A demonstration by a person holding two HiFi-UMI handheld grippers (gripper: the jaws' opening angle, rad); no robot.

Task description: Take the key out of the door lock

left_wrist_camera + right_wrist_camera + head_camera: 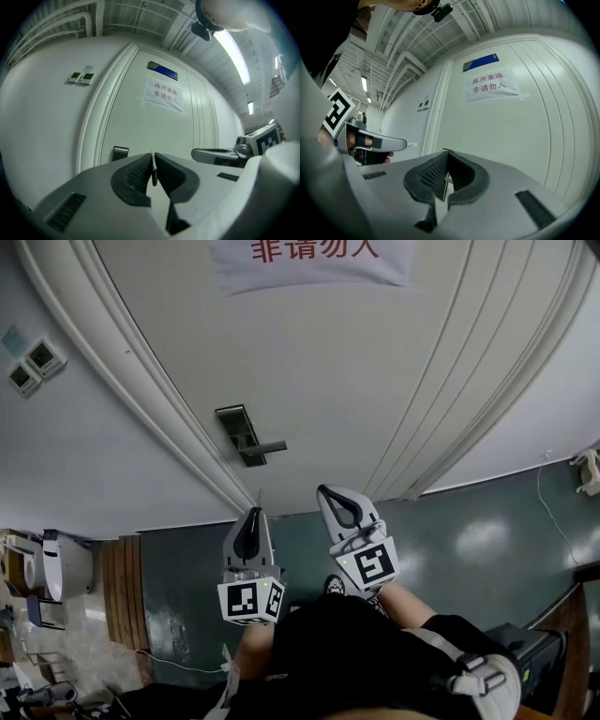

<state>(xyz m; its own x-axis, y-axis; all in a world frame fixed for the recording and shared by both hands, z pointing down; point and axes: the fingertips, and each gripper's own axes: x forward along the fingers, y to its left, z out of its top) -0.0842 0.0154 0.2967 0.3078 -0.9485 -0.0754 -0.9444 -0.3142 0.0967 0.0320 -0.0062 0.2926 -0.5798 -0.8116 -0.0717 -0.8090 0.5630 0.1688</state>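
The pale door (356, 371) carries a dark lock plate with a lever handle (247, 435); no key shows in it. My left gripper (257, 511) hangs below the lock, well back from the door, shut on a thin metal key (153, 169) that stands edge-on between its pads. The key's tip (259, 496) pokes out past the jaws. From the left gripper view the lock plate (120, 153) lies ahead, just left of the jaws. My right gripper (324, 490) is beside the left one, shut with nothing in it (447, 158). It sees the left gripper (370, 143) and the key (411, 145).
A paper sign with red characters (309, 259) is stuck on the door, under a blue plate (162, 71). Two wall switches (33, 367) sit left of the door frame. The floor is dark green (469, 549). Clutter lies at the left (47, 568), and a cable (548, 507) at the right.
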